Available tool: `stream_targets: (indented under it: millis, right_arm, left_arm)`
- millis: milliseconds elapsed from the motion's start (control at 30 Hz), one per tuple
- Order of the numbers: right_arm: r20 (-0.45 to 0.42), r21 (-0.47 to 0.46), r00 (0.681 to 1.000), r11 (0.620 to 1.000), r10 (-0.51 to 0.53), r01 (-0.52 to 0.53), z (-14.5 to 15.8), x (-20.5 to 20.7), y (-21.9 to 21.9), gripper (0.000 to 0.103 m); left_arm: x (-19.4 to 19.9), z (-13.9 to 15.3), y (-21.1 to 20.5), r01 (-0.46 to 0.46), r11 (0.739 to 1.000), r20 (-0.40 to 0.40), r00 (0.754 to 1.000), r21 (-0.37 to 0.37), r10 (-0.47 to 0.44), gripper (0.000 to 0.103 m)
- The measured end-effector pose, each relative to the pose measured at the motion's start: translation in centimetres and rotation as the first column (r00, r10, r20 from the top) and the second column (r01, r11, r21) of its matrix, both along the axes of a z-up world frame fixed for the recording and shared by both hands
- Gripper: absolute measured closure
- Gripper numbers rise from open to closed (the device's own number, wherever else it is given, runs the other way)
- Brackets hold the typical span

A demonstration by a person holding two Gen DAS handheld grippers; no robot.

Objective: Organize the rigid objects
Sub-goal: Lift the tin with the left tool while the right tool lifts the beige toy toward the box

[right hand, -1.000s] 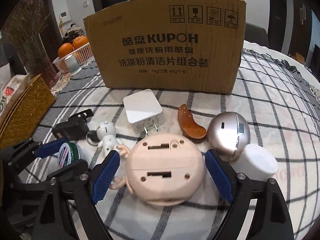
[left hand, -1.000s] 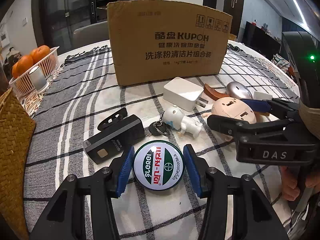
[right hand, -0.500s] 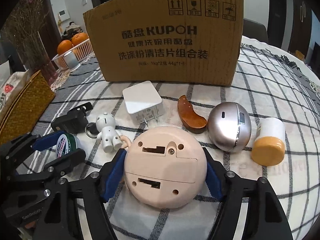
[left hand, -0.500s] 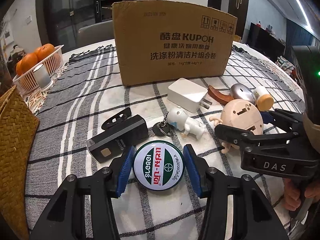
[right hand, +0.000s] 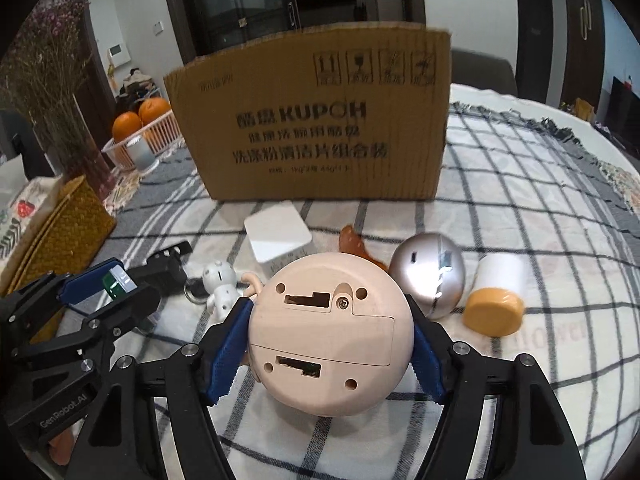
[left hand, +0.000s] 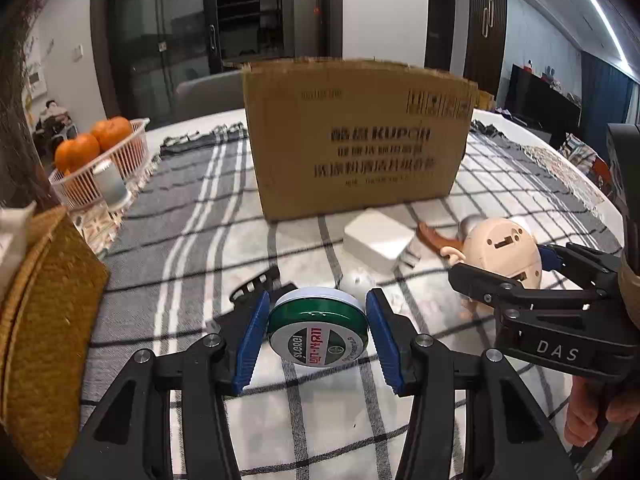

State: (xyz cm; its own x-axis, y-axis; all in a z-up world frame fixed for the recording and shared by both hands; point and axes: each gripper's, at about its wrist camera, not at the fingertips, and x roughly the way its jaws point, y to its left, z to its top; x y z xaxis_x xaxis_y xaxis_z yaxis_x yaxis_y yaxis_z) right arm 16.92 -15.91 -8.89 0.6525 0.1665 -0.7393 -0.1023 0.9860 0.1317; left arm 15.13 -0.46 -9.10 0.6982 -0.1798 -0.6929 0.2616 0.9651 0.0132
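My left gripper (left hand: 317, 336) is shut on a round green-and-white tin (left hand: 318, 330) and holds it above the checked tablecloth. My right gripper (right hand: 330, 336) is shut on a round peach-coloured toy (right hand: 330, 334), also lifted; it shows in the left wrist view (left hand: 505, 252) at the right. A brown cardboard box (right hand: 316, 120) stands upright behind both. On the cloth lie a white charger (right hand: 278, 236), a small white robot keychain (right hand: 219, 286), a black clip device (right hand: 168, 270), a silver egg-shaped object (right hand: 432, 276), a brown curved piece (right hand: 352, 240) and a white bottle with a yellow cap (right hand: 498, 294).
A white basket of oranges (left hand: 96, 160) stands at the far left. A woven straw mat (left hand: 44, 320) lies at the left table edge. Dried flowers (right hand: 52, 92) stand behind it. A chair (left hand: 208, 96) is behind the box.
Both grippers have risen with the tin and the peach toy, and both cameras now look more level at the box. The right gripper closed on the toy within the last second.
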Motion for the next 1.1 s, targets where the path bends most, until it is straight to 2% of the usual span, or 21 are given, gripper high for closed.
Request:
stream_targets:
  millis: [500,833,967,1100]
  right_arm:
    - [0.129,0.043,0.989,0.997,-0.073,0.068,6.3,-0.8,-1.4,0.030]
    - [0.203,0.117,0.971,0.988,-0.126,0.103,11.3,1.7,-2.7,0.030]
    - [0.226,0.133,0.964,0.985,-0.141,0.112,13.1,2.8,-3.0,0.030]
    - [0.238,0.122,0.960,0.985,-0.146,0.120,15.0,4.3,-3.0,0.030]
  left_arm:
    - [1.1,6.9,-0.6,0.019,0.998,0.107,0.994,-0.063,-0.012,0.053]
    - [3.3,12.8,-1.2,0.052,0.996,0.203,0.979,-0.069,-0.037,0.053]
    - [4.7,14.7,-1.3,0.063,0.995,0.220,0.974,-0.076,-0.045,0.053]
    - [6.7,15.8,-1.5,0.066,0.995,0.206,0.977,-0.075,-0.049,0.053]
